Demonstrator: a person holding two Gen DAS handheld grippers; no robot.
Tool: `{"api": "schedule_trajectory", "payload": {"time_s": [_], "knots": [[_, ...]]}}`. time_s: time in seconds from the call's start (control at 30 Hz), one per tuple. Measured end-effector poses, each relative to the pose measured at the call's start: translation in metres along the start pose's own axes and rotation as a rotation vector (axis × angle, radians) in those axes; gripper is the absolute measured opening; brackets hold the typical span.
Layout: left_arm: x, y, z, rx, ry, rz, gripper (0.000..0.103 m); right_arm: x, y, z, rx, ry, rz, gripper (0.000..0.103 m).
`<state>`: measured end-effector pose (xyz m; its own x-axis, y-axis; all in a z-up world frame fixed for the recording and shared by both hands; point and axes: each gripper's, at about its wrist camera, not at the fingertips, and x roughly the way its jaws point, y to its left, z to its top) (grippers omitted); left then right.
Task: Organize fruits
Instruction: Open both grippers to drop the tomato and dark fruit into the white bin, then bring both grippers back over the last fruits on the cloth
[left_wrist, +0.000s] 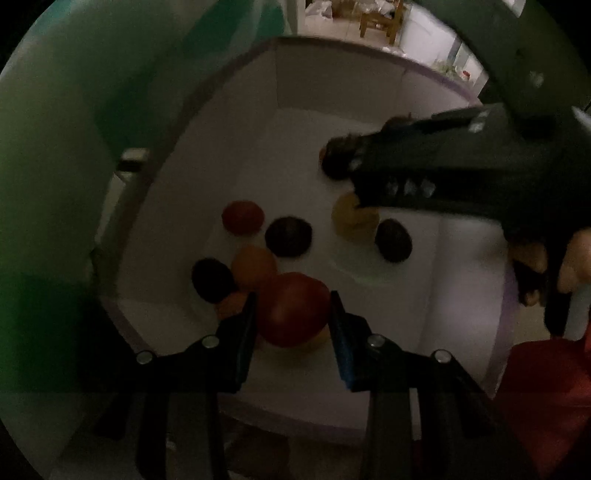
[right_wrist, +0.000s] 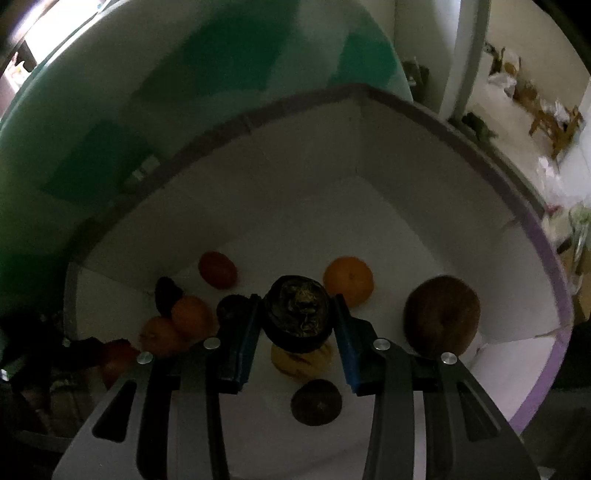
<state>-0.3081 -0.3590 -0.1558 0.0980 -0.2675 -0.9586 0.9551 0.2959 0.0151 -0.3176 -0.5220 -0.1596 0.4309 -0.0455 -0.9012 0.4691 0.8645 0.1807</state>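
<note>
Dim light, some blur. A white box (right_wrist: 424, 155) with smooth flat walls and a purple-taped rim held the fruit on its white floor. The left tool (left_wrist: 293, 308) had its blue-padded fingers closed against the sides of a large, round, smooth red apple (left_wrist: 293, 308) at the near edge of the box. The right tool (right_wrist: 295, 308) pinched a dark, round, wrinkled fruit (right_wrist: 297, 312), its surface crumpled and dull, held above a yellow fruit (right_wrist: 301, 363) lying on the floor. Near that sat a dark brown rounded fruit (right_wrist: 316, 402). To the right lay a large, matte brown, kiwi-like fruit (right_wrist: 441, 317); just beyond the tool's right finger, a smooth orange (right_wrist: 348, 280). To the left, two small oranges (right_wrist: 192, 317) touched each other, with a red tomato-like fruit (right_wrist: 218, 269) farther back. A green wall (right_wrist: 207, 74) stood behind the box.
</note>
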Motion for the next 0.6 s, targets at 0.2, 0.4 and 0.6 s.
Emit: {"api": "schedule_trajectory", "payload": {"time_s": [0.2, 0.4, 0.6], "knots": [[-0.001, 0.0, -0.003, -0.006, -0.019, -0.007, 0.05, 0.001, -0.003, -0.003, 0.017, 0.011, 0.001, 0.041], [-0.007, 0.0, -0.007, -0.024, -0.049, 0.004, 0.067, -0.001, -0.005, -0.004, 0.041, 0.014, 0.007, 0.051], [-0.024, -0.004, -0.008, -0.003, -0.119, 0.059, 0.084, -0.006, -0.012, -0.002, 0.079, 0.007, 0.021, 0.064]]}}
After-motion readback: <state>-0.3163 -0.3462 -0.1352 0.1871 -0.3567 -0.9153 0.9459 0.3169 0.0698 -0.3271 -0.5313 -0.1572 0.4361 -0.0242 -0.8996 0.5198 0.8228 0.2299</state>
